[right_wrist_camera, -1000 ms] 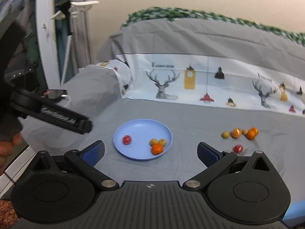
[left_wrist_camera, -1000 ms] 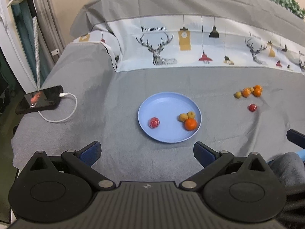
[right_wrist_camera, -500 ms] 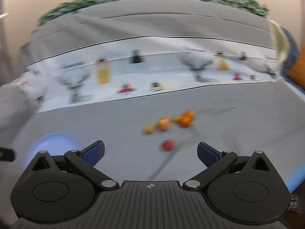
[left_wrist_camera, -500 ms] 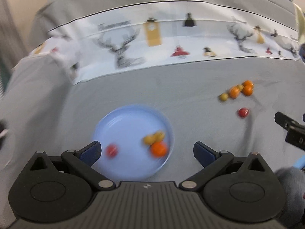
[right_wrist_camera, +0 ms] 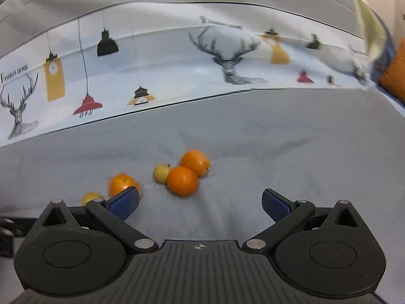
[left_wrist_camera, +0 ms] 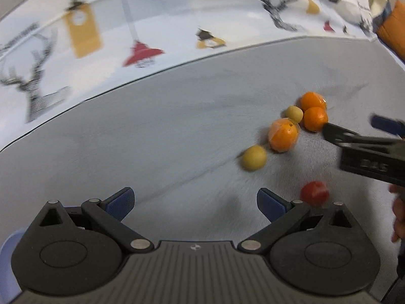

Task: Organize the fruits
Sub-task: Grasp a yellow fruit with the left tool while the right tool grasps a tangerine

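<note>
Loose fruit lies on the grey bedsheet [left_wrist_camera: 177, 131]. In the left wrist view I see a yellow fruit [left_wrist_camera: 253, 157], a wrapped orange [left_wrist_camera: 283, 134], two more oranges [left_wrist_camera: 315, 118] with a small yellow fruit [left_wrist_camera: 294, 113] beside them, and a red fruit [left_wrist_camera: 314, 193] close to my right finger. My left gripper [left_wrist_camera: 196, 202] is open and holds nothing. My right gripper [right_wrist_camera: 200, 204] is open too, just short of the front orange [right_wrist_camera: 182, 180]. It enters the left wrist view from the right, its near fingertip [left_wrist_camera: 326, 129] next to an orange. A sliver of the blue plate [left_wrist_camera: 6, 243] shows at lower left.
A white printed band [right_wrist_camera: 177, 63] with deer and lamps crosses the bedding behind the fruit. An orange cushion [right_wrist_camera: 395, 73] sits at the far right edge. A hand [left_wrist_camera: 397, 215] holds the right gripper at the right border.
Both grippers swung right and moved in close to the loose fruit. The blue plate with its fruit slid almost out of view, and the phone at the left is gone from sight.
</note>
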